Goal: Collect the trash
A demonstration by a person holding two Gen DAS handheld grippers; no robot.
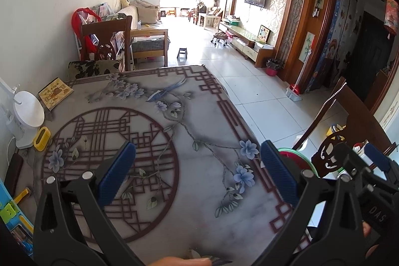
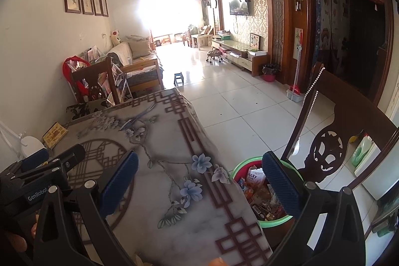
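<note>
My left gripper [image 1: 198, 166] hangs over the desk [image 1: 199, 121], its 2 blue-padded fingers spread wide with nothing between them. Under it lies the printed cloth with the round lattice and blue flowers. My right gripper [image 2: 199, 181] is spread the same way and holds nothing; it sits over the desk's right edge, and my left wrist view catches it at the far right [image 1: 359, 161].

The trash bin [image 2: 239, 166], green-rimmed and red inside, stands on the floor just beside the desk's right edge, partly behind my right finger pad. It holds a heap of wrappers [image 2: 259, 193], among them a box reading "ocky". In my left view only a sliver of the bin [image 1: 294, 153] shows past the right pad.

A dark carved chair [image 2: 329, 141] stands right next to the bin, with a bead string down its back. On the desk's left side I see a white lamp base [image 1: 27, 114], a yellow object [image 1: 42, 138] just beside it, and a yellow book [image 1: 56, 92] further back. Another chair [image 1: 107, 41] stands at the far end.
</note>
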